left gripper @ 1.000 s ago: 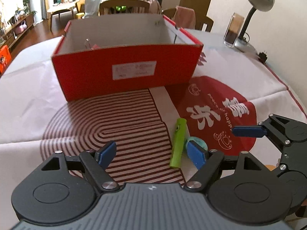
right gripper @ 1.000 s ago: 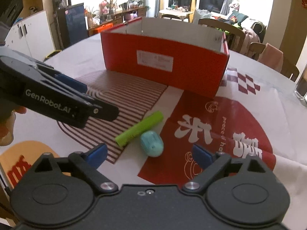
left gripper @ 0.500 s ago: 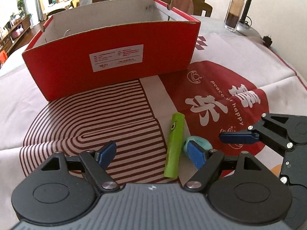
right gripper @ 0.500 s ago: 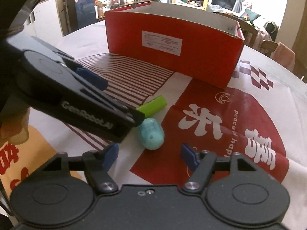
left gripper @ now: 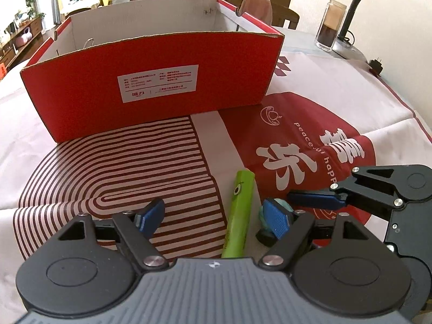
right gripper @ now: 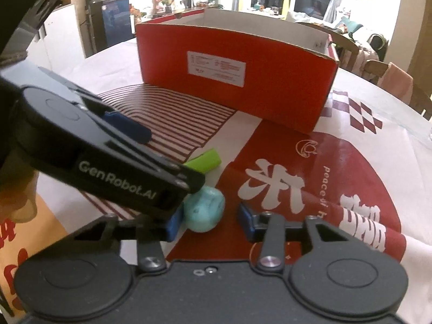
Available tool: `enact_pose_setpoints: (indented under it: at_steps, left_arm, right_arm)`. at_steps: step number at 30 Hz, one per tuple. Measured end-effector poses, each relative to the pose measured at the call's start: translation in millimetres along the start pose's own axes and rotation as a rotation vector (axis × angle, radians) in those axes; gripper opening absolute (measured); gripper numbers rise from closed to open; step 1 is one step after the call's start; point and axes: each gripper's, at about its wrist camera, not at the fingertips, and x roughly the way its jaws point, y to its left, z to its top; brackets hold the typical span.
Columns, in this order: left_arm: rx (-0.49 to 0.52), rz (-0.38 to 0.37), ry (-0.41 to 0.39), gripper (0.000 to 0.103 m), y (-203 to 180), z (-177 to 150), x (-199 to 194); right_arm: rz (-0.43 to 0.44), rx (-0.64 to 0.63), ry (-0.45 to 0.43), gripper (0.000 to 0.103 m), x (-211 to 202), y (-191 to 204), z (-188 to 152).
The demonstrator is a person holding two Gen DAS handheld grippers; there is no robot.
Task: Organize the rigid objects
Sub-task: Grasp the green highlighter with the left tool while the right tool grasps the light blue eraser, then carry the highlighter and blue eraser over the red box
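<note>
A green cylinder (left gripper: 239, 213) lies on the patterned tablecloth between the fingers of my left gripper (left gripper: 213, 217), nearer the right pad; that gripper is open and touches nothing. A teal egg-shaped object (right gripper: 206, 210) sits just right of the cylinder (right gripper: 205, 159). My right gripper (right gripper: 210, 221) straddles the egg and its jaws are closing. The left pad looks to be at the egg's side, and a gap remains at the right pad. The open red box (left gripper: 151, 81) (right gripper: 237, 81) stands behind both objects. In the left wrist view the egg (left gripper: 282, 204) is mostly hidden by my finger.
A glass jar with dark contents (left gripper: 329, 29), a desk lamp (left gripper: 361, 0) and a plug (left gripper: 376, 64) stand at the table's back right. Wooden chairs are behind the box. A hand (right gripper: 16, 197) shows at the left edge. The two grippers crowd each other.
Both grippers have come lower and closer to the cylinder and the egg. The right jaws have narrowed around the egg. The left jaws stand as wide as before.
</note>
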Motion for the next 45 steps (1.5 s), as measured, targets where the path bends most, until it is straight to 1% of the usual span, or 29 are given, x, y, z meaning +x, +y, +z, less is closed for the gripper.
enact_pose_setpoints:
  at_steps: [1, 5, 7, 9, 11, 12, 13, 14, 15, 16, 18, 20, 21, 22, 26, 33, 37, 45]
  left_arm:
    - [0.000, 0.001, 0.000, 0.080, 0, 0, 0]
    - [0.004, 0.002, -0.003, 0.080, 0, -1, 0]
    - [0.017, 0.006, -0.005, 0.071, -2, -2, 0]
    - [0.025, 0.009, -0.006, 0.069, -3, -3, 1]
    - [0.032, 0.008, -0.009, 0.065, -5, -4, 1]
    - [0.042, 0.012, -0.010, 0.058, -7, -4, 1]
    - [0.053, 0.017, -0.011, 0.054, -9, -5, 2]
    - [0.063, 0.017, -0.013, 0.052, -10, -6, 2]
    - [0.075, 0.016, -0.015, 0.048, -13, -7, 2]
    - [0.089, 0.015, -0.016, 0.041, -16, -8, 2]
    - [0.122, 0.019, -0.019, 0.034, -22, -10, 2]
    - [0.138, 0.015, -0.019, 0.029, -25, -11, 2]
    - [0.141, 0.017, -0.019, 0.020, -27, -11, 2]
    - [0.143, 0.017, -0.016, 0.016, -27, -11, 3]
    - [0.141, 0.013, -0.012, 0.016, -28, -10, 0]
    - [0.119, 0.010, -0.018, 0.016, -25, -4, -13]
    - [0.106, 0.012, -0.030, 0.016, -21, -2, -26]
    - [0.054, 0.017, -0.074, 0.016, -8, 11, -59]
  right_arm:
    - [-0.010, -0.001, -0.002, 0.032, 0, -1, 0]
    - [0.002, 0.013, -0.002, 0.031, -3, -9, -4]
    - [0.005, 0.011, -0.002, 0.031, -5, -12, -6]
    - [0.007, 0.015, -0.001, 0.031, -7, -14, -8]
    - [0.009, 0.016, 0.000, 0.031, -7, -15, -9]
    - [0.010, 0.017, 0.000, 0.031, -8, -15, -10]
    - [0.009, 0.018, -0.001, 0.031, -8, -15, -10]
    - [0.008, 0.018, -0.001, 0.031, -8, -15, -10]
    - [0.008, 0.018, -0.002, 0.031, -8, -15, -10]
    - [0.008, 0.019, -0.002, 0.031, -7, -15, -10]
    - [0.010, 0.021, -0.002, 0.031, -7, -15, -10]
    - [0.009, 0.024, -0.001, 0.031, -7, -15, -10]
    - [0.008, 0.026, 0.000, 0.031, -7, -15, -9]
    - [0.007, 0.029, 0.002, 0.031, -7, -15, -9]
    - [0.000, 0.042, 0.007, 0.031, -8, -15, -7]
    - [-0.020, 0.100, 0.011, 0.031, -15, -18, 0]
    - [-0.019, 0.136, -0.009, 0.031, -28, -17, 10]
    - [-0.031, 0.141, -0.044, 0.031, -56, -6, 37]
